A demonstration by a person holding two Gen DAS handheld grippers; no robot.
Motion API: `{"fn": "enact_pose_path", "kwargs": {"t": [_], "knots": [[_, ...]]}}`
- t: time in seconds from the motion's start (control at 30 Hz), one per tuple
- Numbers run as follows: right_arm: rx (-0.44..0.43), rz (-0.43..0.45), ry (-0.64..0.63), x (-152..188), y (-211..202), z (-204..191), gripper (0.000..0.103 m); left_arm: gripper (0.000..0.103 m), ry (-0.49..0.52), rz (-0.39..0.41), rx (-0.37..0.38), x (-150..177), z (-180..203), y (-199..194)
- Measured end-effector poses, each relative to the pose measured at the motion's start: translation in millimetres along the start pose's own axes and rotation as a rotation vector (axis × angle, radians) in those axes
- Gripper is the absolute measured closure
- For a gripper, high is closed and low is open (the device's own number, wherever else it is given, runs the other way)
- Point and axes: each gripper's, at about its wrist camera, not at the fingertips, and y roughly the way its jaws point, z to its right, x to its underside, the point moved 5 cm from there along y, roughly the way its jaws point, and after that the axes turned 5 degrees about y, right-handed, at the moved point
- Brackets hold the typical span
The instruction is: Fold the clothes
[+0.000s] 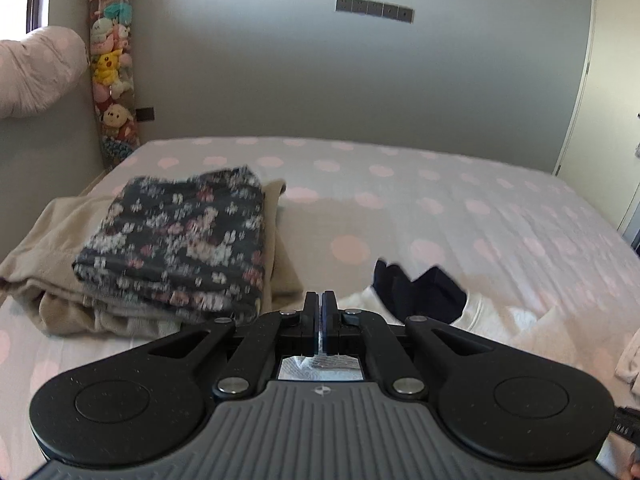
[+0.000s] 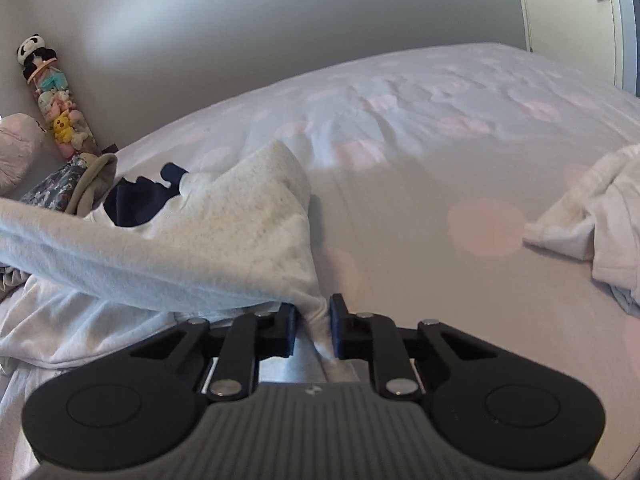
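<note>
A white sweatshirt [image 2: 224, 240] with a dark navy hood lining [image 2: 136, 200] lies on the bed. My right gripper [image 2: 314, 316] is shut on a fold of its white fabric and holds it lifted off the sheet. My left gripper [image 1: 322, 300] is shut, its pads pressed together just above the bed, with the white sweatshirt [image 1: 500, 316] and its navy lining [image 1: 420, 288] to the right of the fingers. A strip of pale fabric shows between the finger bases; whether it is pinched is unclear. A folded floral garment [image 1: 180, 240] sits on a folded beige garment [image 1: 52, 240] at the left.
The bed sheet [image 1: 440, 200] is pale with pink dots. A crumpled white garment [image 2: 592, 216] lies at the right. A column of plush toys [image 1: 112, 68] stands in the far left corner beside a pink pillow [image 1: 36, 72]. A grey wall runs behind the bed.
</note>
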Motion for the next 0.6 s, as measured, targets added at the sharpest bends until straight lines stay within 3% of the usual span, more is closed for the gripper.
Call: {"fn": "enact_pose_path", "kwargs": {"t": [0.17, 0.4, 0.5, 0.6], "knots": [[0.047, -0.063, -0.014, 11.0, 10.9, 3.6, 0.084, 0.103, -0.085, -0.129, -0.033, 69.5, -29.7, 25.9], [0.072, -0.098, -0.008, 15.1, 8.4, 7.9, 0.081, 0.103, -0.150, -0.275, -0.020, 137.0, -41.6, 39.4], [0.086, -0.117, -0.007, 16.4, -1.2, 11.5, 0.072, 0.101, -0.168, -0.257, 0.001, 139.4, -50.2, 32.0], [0.070, -0.124, 0.010, 17.0, -21.6, 16.3, 0.065, 0.085, -0.160, -0.207, 0.028, 126.1, -55.0, 17.0]]}}
